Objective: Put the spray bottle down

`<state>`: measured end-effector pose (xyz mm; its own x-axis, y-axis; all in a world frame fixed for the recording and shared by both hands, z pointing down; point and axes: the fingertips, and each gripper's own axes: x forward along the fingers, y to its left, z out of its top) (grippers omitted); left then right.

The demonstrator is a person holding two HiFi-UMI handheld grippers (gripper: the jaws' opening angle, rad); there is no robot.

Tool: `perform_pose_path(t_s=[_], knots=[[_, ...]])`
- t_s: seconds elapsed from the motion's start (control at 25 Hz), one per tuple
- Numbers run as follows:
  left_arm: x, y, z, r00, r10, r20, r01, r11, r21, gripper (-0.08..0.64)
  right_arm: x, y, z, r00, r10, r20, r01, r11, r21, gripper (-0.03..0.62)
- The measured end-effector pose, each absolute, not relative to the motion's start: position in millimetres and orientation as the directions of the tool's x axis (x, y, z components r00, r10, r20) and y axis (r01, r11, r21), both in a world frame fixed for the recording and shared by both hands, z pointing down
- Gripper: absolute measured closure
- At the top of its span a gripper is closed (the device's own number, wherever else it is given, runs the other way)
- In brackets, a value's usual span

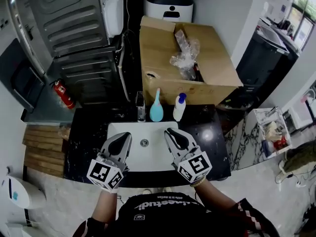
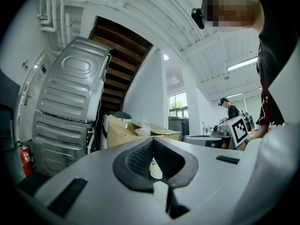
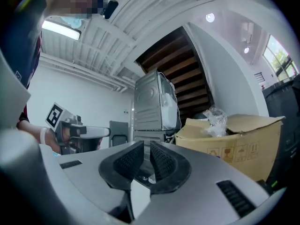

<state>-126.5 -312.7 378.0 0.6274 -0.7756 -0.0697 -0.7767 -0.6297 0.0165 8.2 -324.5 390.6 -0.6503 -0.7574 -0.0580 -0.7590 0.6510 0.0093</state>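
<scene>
Fingers [image 2: 138,159] of the left gripper [image 1: 125,137] meet at their tips with nothing clamped. The fingers [image 3: 161,161] of the right gripper [image 1: 171,132] stand nearly together, a thin slit between them and nothing in it. Both grippers hover level over the near part of the white sink [image 1: 154,157]. At far left towers a grey stacked appliance [image 1: 74,28], with an open cardboard box [image 1: 212,63] to its right. On the black counter [image 1: 89,137], at the sink's far edge, the spray bottle [image 1: 179,106] stands upright, clear of both grippers. It is just right of a teal bottle [image 1: 156,110] and the faucet [image 1: 140,106].
</scene>
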Motion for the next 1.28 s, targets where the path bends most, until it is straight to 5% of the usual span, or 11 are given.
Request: perform_pose_path(t_s=[1.28], knots=[[-101.4,-302.4,371.8,0.685,-0.723,-0.093,-0.724,-0.689,0.024,0.545,-1.8,-290.4,374.6,-0.691,-0.722,0.027,-0.722,0.69,-0.055,0.554]])
